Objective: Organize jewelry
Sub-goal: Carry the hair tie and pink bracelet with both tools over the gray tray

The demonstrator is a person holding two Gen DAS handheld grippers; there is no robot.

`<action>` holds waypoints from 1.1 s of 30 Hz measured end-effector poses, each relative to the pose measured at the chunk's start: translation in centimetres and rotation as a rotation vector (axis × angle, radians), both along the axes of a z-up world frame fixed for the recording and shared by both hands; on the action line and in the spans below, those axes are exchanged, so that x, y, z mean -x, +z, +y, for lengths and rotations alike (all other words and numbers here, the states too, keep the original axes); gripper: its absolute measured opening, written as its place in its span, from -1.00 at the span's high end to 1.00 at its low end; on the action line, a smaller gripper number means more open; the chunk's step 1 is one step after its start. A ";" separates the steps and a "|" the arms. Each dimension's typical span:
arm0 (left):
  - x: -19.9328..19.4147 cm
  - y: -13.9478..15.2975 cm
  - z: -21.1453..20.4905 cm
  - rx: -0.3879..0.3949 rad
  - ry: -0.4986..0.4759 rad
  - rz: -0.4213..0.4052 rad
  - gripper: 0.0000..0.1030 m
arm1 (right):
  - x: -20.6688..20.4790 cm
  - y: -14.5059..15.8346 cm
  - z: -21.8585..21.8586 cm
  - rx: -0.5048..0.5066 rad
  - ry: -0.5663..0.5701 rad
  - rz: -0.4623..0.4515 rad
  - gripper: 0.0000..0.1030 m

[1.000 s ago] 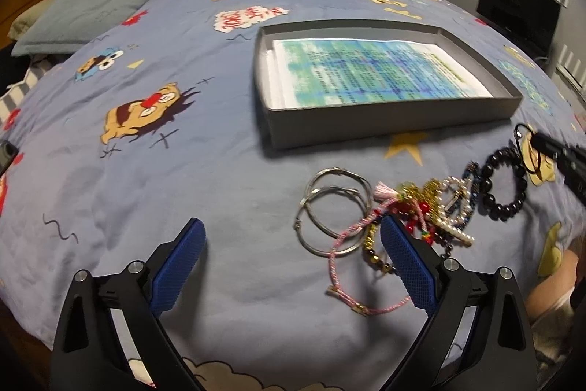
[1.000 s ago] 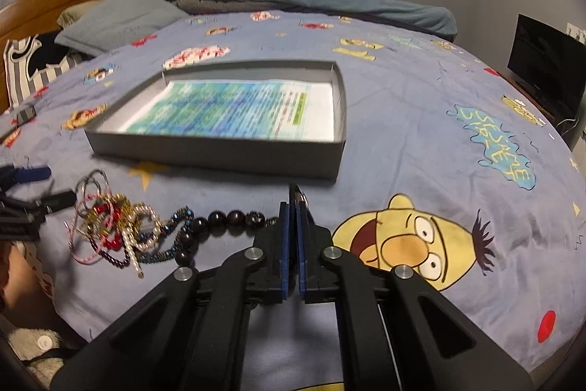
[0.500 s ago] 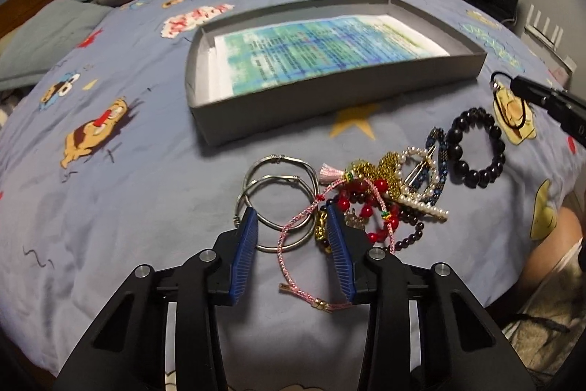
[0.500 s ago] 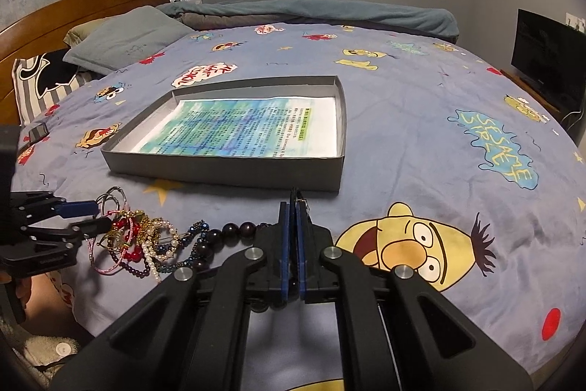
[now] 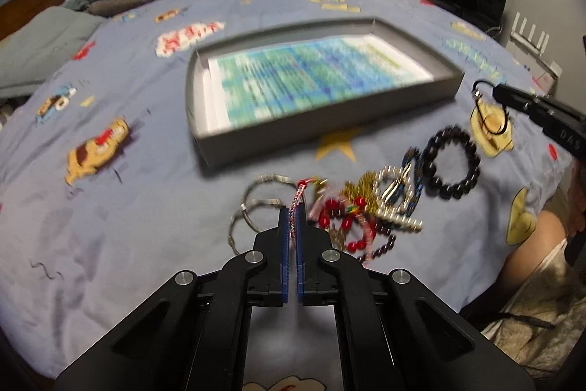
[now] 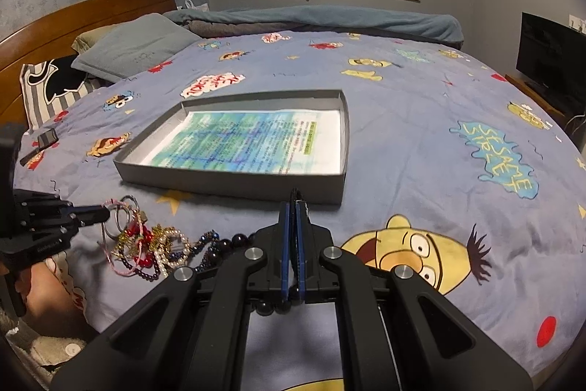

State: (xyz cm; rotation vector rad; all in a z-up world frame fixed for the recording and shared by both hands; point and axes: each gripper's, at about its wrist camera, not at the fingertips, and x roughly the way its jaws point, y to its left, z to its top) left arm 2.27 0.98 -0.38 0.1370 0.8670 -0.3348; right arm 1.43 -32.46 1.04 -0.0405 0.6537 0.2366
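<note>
My left gripper [image 5: 292, 207] is shut on a pink woven cord bracelet [image 5: 295, 200] at the left edge of a tangled jewelry pile [image 5: 366, 207]; it also shows in the right wrist view [image 6: 106, 213]. The pile holds two silver bangles [image 5: 256, 204], red beads, pearls and a black bead bracelet [image 5: 452, 163]. My right gripper [image 6: 294, 204] is shut on a thin black cord loop [image 5: 490, 109] and hangs above the bedspread, right of the pile. A grey shallow box [image 5: 322, 127] lined with printed paper lies beyond the pile, also in the right wrist view [image 6: 238, 182].
Everything lies on a blue cartoon-print bedspread [image 6: 421, 134]. Pillows [image 6: 135, 46] and a wooden headboard stand at far left, a folded blanket at the back, a TV [image 6: 553, 57] at the right. My knee [image 5: 538, 244] is at the bed's edge.
My left gripper moved forward to the pile and closed from wide open onto the pink cord bracelet. My right gripper stayed shut and rose slightly with the black loop.
</note>
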 end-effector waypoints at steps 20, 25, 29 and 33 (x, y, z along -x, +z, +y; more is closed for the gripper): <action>-7.5 9.6 0.9 0.077 -0.003 -0.145 0.92 | -8.2 4.7 -0.4 -0.086 0.004 -0.027 0.93; -6.7 7.6 1.2 0.051 -0.026 -0.093 0.92 | -8.1 4.6 0.2 -0.078 0.022 -0.040 0.93; -5.1 4.0 2.0 0.047 -0.020 -0.011 0.92 | -7.8 3.8 0.1 -0.086 0.026 -0.015 0.93; -4.0 0.8 2.7 0.032 -0.013 0.070 0.92 | -7.2 3.6 0.3 -0.096 0.036 -0.005 0.93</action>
